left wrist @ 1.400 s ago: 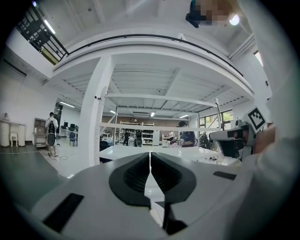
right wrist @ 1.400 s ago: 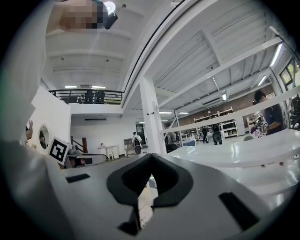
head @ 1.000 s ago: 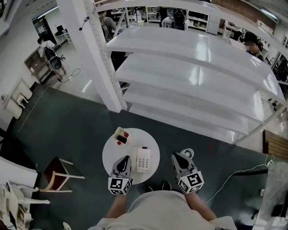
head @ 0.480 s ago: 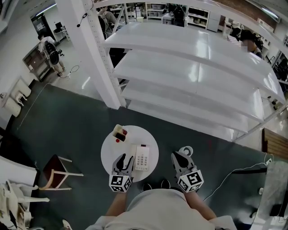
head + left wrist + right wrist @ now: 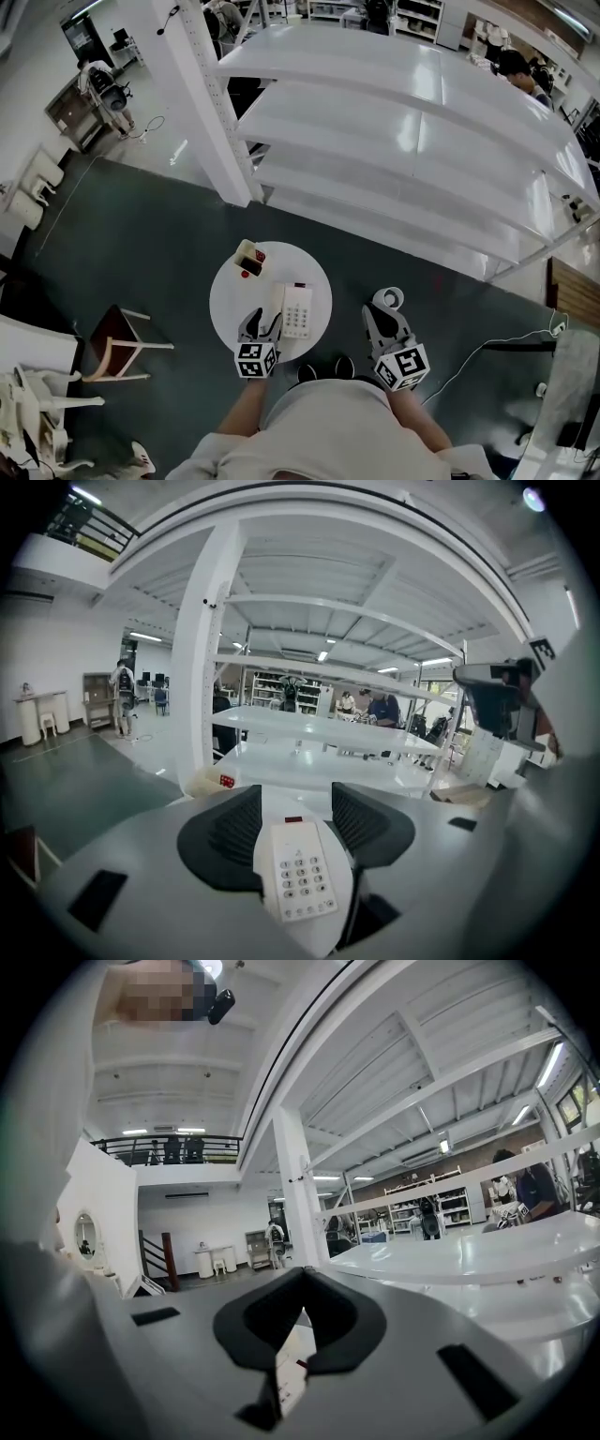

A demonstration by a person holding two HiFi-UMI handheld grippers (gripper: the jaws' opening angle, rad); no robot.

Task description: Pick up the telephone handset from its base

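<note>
The white telephone [image 5: 297,311] lies on a small round white table [image 5: 234,291], its handset [image 5: 277,302] resting along the base's left side. My left gripper [image 5: 262,326] hangs low over the table's near edge, just short of the handset. Its jaws have just been opening and stand open, not pressing on anything. In the left gripper view the phone's keypad [image 5: 302,877] shows between the left gripper's [image 5: 295,822] jaws. My right gripper [image 5: 382,314] stays off the table's right side, over the floor, shut. In the right gripper view a sliver of the phone [image 5: 291,1365] shows below the right gripper's [image 5: 302,1279] tips.
A small box with red items [image 5: 249,259] sits at the table's far left. A wooden chair [image 5: 117,342] stands to the left on the dark floor. White shelving [image 5: 403,141] and a white column [image 5: 211,103] rise behind. A cable [image 5: 487,349] runs along the floor at right.
My left gripper has dropped toward the table and its jaws have gone from shut to open. The right gripper has stayed where it was.
</note>
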